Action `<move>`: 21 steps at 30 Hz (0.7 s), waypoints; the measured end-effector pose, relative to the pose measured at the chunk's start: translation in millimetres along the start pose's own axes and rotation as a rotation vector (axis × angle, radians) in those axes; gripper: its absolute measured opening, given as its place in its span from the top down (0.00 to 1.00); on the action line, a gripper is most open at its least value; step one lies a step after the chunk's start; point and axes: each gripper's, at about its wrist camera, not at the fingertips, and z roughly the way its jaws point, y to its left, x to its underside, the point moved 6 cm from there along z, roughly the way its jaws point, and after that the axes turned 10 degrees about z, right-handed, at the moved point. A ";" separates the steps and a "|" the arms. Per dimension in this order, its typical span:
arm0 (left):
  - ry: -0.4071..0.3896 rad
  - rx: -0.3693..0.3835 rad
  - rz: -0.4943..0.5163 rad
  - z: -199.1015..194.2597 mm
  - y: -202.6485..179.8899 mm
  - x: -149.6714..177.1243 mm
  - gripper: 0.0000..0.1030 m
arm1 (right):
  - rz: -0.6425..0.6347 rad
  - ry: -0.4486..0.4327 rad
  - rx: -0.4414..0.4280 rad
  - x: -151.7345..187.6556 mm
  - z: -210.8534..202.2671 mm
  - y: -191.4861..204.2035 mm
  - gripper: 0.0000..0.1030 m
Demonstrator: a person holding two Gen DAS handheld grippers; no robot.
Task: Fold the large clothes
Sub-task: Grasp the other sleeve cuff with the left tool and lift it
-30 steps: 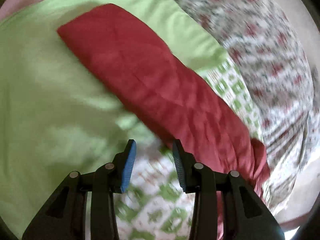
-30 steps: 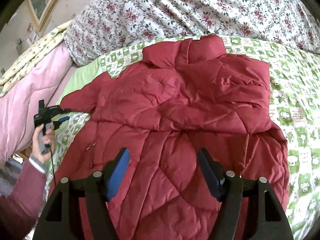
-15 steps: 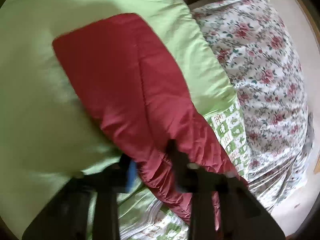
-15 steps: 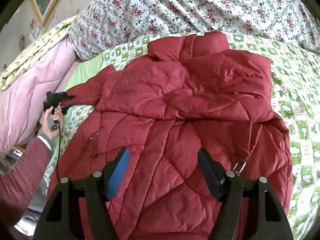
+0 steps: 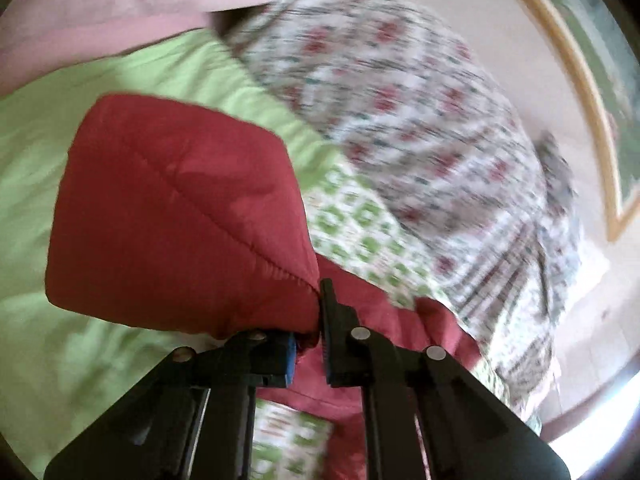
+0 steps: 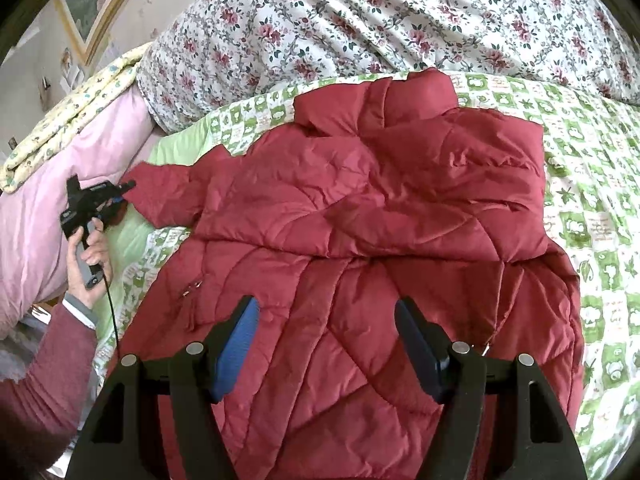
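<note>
A red quilted jacket (image 6: 360,220) lies spread on the bed, collar at the far side. Its left sleeve (image 6: 168,188) stretches out to the left. In the left wrist view the sleeve end (image 5: 180,220) is bunched and raised off the green sheet. My left gripper (image 5: 308,320) has its jaws closing tight on it, pads pressing the fabric. From the right wrist view the same left gripper (image 6: 120,192) pinches the cuff, held by a person's hand (image 6: 90,252). My right gripper (image 6: 326,320) hangs open over the jacket's lower body, with nothing between its fingers.
A green checked sheet (image 6: 600,220) covers the bed. A floral duvet (image 6: 400,20) is piled at the far side, with a pink blanket (image 6: 44,208) at the left. A framed picture (image 6: 92,12) hangs on the wall. A maroon sleeve (image 6: 44,368) reaches in at the lower left.
My left gripper went from open above the sheet to shut on the sleeve end, then lifted it so the cuff folds back. The right gripper stayed open and still.
</note>
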 end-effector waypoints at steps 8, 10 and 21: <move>0.044 0.108 0.160 3.5 -87.3 31.5 0.93 | 0.043 0.000 -0.007 -2.5 -2.6 -13.9 0.30; 0.060 0.133 0.196 6.3 -107.9 42.0 0.93 | 0.058 0.002 -0.004 -2.0 -2.2 -20.5 0.30; 0.160 0.195 0.390 31.0 -208.1 104.9 0.93 | 0.142 -0.012 -0.018 -9.0 -5.1 -48.6 0.30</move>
